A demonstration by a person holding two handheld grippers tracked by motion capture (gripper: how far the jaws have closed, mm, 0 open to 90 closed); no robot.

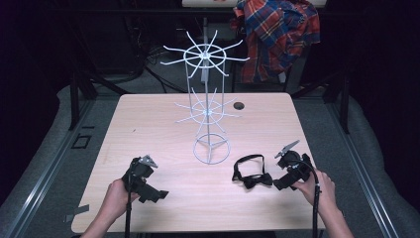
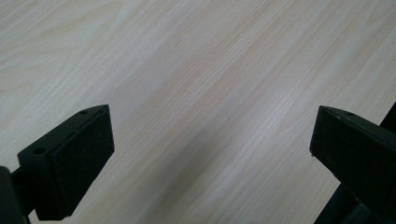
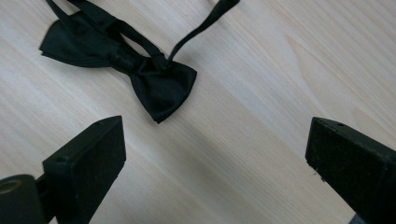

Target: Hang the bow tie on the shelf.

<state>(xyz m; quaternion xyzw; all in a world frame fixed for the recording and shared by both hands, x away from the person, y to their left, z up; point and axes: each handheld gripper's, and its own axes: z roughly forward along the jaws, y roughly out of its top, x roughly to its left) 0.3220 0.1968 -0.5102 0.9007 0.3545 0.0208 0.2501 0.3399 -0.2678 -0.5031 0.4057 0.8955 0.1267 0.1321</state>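
Both grippers rest low over the pale wood table in the high view: the left gripper near the front left, the right gripper just beside a black bow tie, with a white wire rack standing behind. Left gripper view: jaws wide apart over bare wood. Right gripper view: jaws spread (nothing between them), the bow tie lying just ahead.

no readable text, no labels (none anywhere), no numbers
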